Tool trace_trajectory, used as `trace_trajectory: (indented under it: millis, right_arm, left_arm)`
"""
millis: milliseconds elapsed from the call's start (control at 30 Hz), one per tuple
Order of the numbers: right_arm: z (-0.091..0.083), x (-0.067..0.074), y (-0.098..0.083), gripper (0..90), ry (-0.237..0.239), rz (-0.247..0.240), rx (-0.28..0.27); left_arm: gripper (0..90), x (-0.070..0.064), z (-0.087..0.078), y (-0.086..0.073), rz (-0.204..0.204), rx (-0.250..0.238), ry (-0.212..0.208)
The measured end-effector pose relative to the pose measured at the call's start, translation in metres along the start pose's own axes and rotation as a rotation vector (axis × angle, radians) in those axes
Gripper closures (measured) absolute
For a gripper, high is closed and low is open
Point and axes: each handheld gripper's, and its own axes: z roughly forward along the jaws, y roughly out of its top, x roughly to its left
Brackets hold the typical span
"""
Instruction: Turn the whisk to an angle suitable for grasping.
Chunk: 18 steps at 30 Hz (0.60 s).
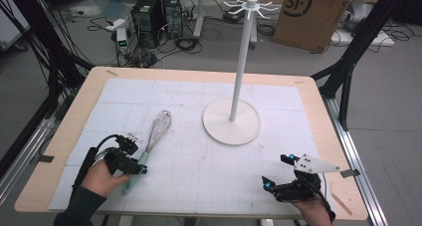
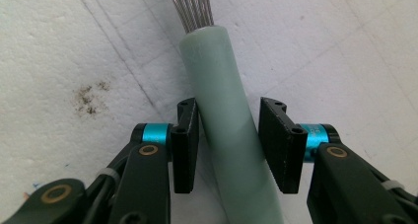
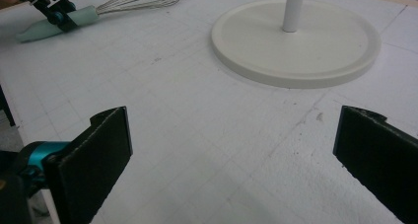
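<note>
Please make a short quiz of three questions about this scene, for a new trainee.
1. True or false: the whisk hangs on the white stand.
2. Which part of the whisk lies between the jaws of the left gripper? A) wire loops B) green handle C) nothing
3. Fill in: the jaws of the right gripper stand wide ____ over the white mat.

Key: 1 false, it lies on the mat. 2 B. 3 open.
</note>
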Motion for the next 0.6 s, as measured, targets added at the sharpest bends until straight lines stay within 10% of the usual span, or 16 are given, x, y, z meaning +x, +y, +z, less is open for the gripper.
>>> trace_trajectory:
  millis: [433, 600]
  right_arm:
    - [0.0015, 0.0007, 0.0028, 0.0, 0.002, -0.006, 0.004]
    - [0.0010, 0.0002, 0.0031, 0.0, 0.002, -0.004, 0.004]
  left_arm:
    - [68.1, -0.0017, -0.0008, -0.0073, 0.155, -0.062, 0.034]
    - [68.2, -0.0029, -0.0027, -0.0095, 0.233, -0.107, -0.048]
